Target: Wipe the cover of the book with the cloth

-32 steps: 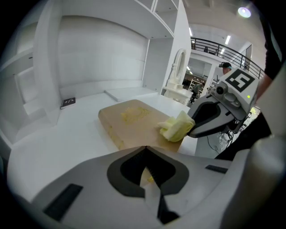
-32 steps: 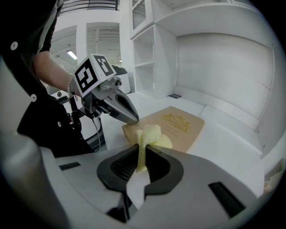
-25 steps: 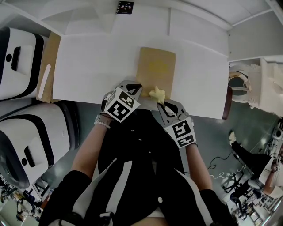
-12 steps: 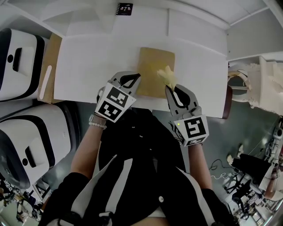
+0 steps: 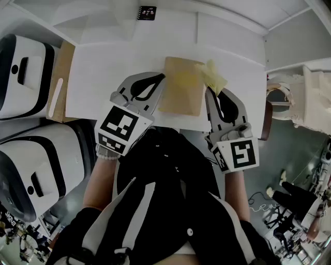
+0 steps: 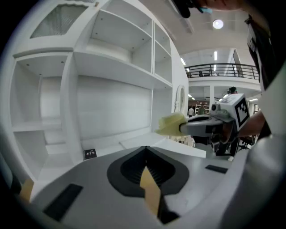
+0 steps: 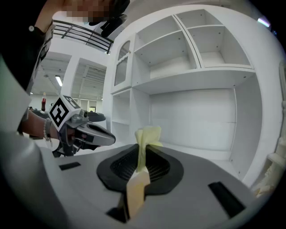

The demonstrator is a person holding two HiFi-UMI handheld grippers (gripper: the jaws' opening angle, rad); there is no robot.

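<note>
Two grippers, one in each of my hands, are over a white tabletop (image 5: 103, 77). My left gripper (image 5: 160, 78) has its fingers clamped on the left edge of a brown book (image 5: 182, 88). In the left gripper view the cover shows edge-on, a thin tan strip pinched between them. My right gripper (image 5: 210, 90) has its fingers closed on a yellow cloth (image 5: 215, 76). The cloth bunches out past the fingertips at the book's far right corner and overlaps its right edge. I cannot tell whether the cloth touches the cover.

The book is close to the tabletop's near edge, with its near side just short of that edge. Bare white surface lies open to the left of the book and beyond it, as far as a small black marker card (image 5: 147, 10) at the back. White shelves (image 7: 201, 44) rise behind the tabletop. A wooden board (image 5: 61, 67) lies against its left edge.
</note>
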